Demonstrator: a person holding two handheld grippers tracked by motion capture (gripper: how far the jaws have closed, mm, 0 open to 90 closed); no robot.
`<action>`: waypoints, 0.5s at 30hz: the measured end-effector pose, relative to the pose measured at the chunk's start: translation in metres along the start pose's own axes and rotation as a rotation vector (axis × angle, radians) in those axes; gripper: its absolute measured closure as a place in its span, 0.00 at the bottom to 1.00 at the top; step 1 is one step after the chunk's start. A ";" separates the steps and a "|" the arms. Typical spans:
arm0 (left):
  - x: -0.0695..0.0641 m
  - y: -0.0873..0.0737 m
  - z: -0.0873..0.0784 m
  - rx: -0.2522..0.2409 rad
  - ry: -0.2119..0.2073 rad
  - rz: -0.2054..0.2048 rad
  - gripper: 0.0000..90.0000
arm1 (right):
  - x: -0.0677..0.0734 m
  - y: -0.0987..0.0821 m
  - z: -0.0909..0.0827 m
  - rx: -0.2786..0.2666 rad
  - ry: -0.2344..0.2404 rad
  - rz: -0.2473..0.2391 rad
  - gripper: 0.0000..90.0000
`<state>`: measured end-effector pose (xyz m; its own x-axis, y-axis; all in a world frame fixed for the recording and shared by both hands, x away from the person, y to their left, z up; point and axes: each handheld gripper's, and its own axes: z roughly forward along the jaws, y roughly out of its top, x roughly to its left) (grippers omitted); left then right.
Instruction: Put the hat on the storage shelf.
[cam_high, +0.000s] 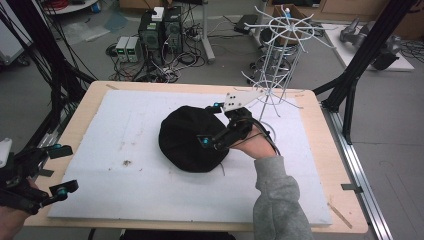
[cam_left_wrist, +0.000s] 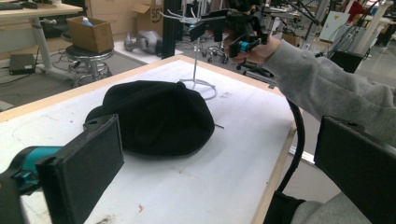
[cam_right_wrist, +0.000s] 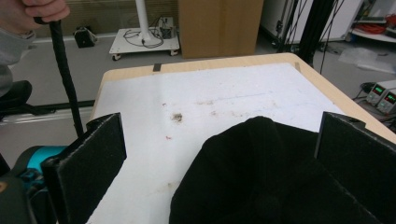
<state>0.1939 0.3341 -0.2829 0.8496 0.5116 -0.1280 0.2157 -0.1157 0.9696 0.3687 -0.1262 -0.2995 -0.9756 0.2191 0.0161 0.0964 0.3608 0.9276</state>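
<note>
Over the black beret (cam_high: 192, 137) we hold our right claw (cam_high: 210, 125) wide, ready to grip; left claw (cam_high: 62, 169), wide too, waits well away.

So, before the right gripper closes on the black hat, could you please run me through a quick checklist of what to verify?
1. Right gripper open: ok, its jaws stand wide apart in the right gripper view.
2. Black hat between those jaws: ok, its edge lies between them in the right gripper view.
3. Hat free of other things: ok, it lies alone on the white mat.
4. White wire rack upright and ready: ok, it stands at the far right of the mat, beside the hat.
5. Left gripper out of the way: ok, it is open at the table's near left edge.
6. Contact with the fabric: cannot tell.
</note>
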 end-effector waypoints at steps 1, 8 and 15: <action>0.000 0.000 0.000 0.002 0.000 -0.001 0.02 | -0.002 0.000 0.003 0.004 0.004 0.002 0.01; 0.001 -0.002 0.000 0.009 0.011 0.001 0.02 | -0.014 -0.003 0.025 0.038 0.024 0.002 0.01; 0.002 -0.003 -0.001 0.009 0.013 -0.003 0.02 | -0.023 -0.008 0.034 0.039 0.016 -0.009 0.01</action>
<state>0.1938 0.3366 -0.2861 0.8428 0.5227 -0.1280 0.2226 -0.1220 0.9672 0.3968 -0.1036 -0.3200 -0.9794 0.2014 0.0138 0.0947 0.3983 0.9124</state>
